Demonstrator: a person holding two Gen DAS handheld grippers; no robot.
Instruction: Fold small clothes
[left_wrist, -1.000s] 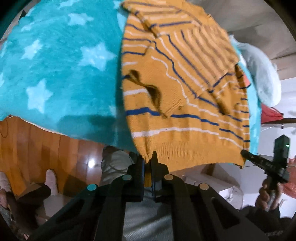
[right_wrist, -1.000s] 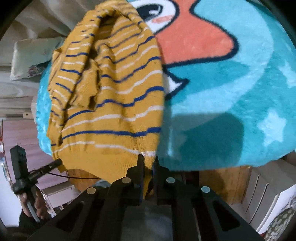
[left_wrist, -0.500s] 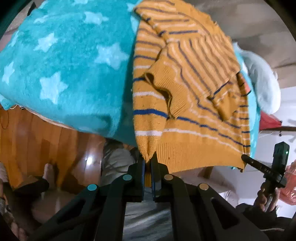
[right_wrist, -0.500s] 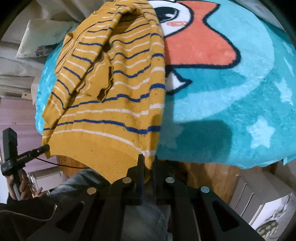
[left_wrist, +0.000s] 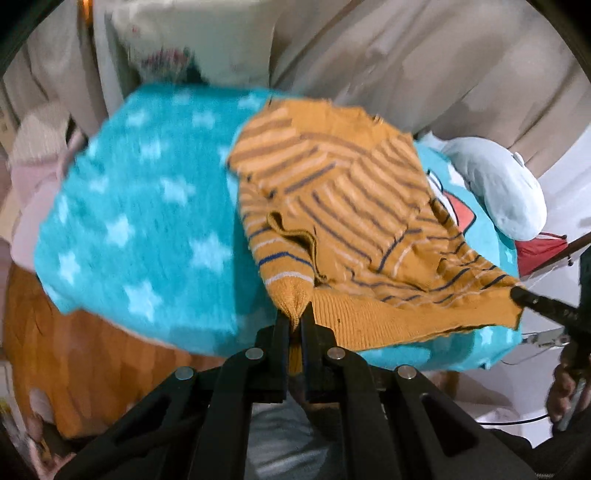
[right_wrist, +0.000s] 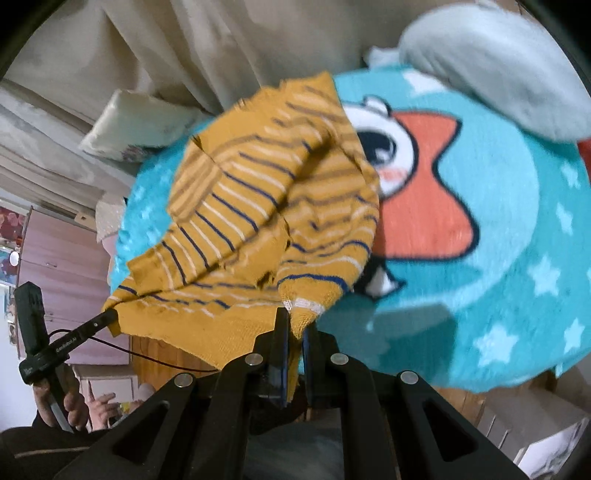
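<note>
A small mustard-yellow knit sweater (left_wrist: 343, 206) with blue and white stripes lies on a teal star-patterned blanket (left_wrist: 140, 221), its sleeves folded inward. My left gripper (left_wrist: 294, 321) is shut on the sweater's bottom-left hem corner. My right gripper (right_wrist: 295, 332) is shut on the bottom-right hem corner of the sweater (right_wrist: 266, 206). Both corners are lifted off the blanket, so the hem bows up toward the collar. The right gripper also shows at the right edge of the left wrist view (left_wrist: 517, 295). The left gripper shows at the left of the right wrist view (right_wrist: 110, 315).
The blanket (right_wrist: 498, 221) bears a cartoon face with an orange patch. A pale blue plush (left_wrist: 498, 184) lies at its far right edge and a white pillow (right_wrist: 136, 125) at the back. Beige curtains hang behind. The wooden bed frame (left_wrist: 92, 362) lies below the near edge.
Both grippers have lifted the hem corners and carried them forward over the sweater toward the collar. The views have tilted up, so the curtains and pillow have come into sight.
</note>
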